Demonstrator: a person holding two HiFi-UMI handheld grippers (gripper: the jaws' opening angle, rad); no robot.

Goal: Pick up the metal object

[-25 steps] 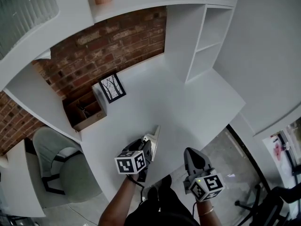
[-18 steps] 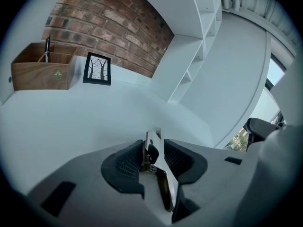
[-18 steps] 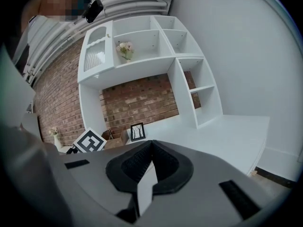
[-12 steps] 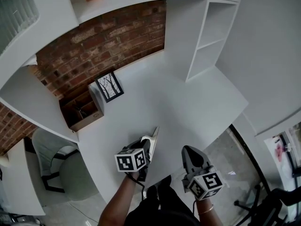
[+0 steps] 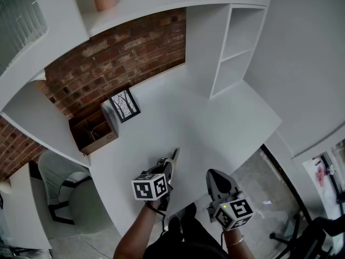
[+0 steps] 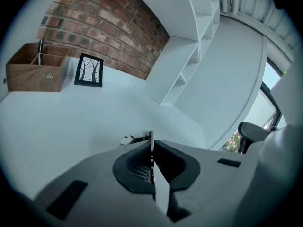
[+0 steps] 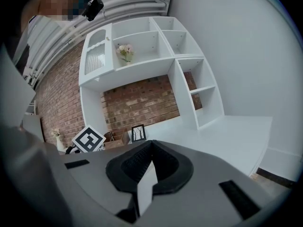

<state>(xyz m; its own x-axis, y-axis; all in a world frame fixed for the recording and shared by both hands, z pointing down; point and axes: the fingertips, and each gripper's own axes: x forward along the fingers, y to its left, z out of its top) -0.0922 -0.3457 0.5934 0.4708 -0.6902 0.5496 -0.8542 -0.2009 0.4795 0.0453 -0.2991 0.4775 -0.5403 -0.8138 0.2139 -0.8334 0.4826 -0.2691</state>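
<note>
A small shiny metal object [image 6: 127, 140] lies on the white desk [image 5: 215, 123] right at the tip of my left gripper [image 6: 151, 138]. Its jaws are shut, with a thin edge of the metal pinched between the tips and the rest sticking out to the left. In the head view the left gripper [image 5: 173, 155] points down at the desk near its front edge, and the object is too small to make out there. My right gripper [image 5: 213, 174] hangs shut and empty beyond the desk's front edge, over the floor; in its own view the right gripper [image 7: 150, 143] has its jaws together.
A wooden box [image 5: 99, 136] holding a few items and a small framed tree picture [image 5: 125, 105] stand at the back left by the brick wall. White shelves [image 5: 232, 42] rise at the back right. A chair [image 5: 75, 193] sits left of the desk, and an office chair base shows at the lower right.
The left gripper's jaws went from wide open to shut at the same spot on the desk. The right gripper has barely moved.
</note>
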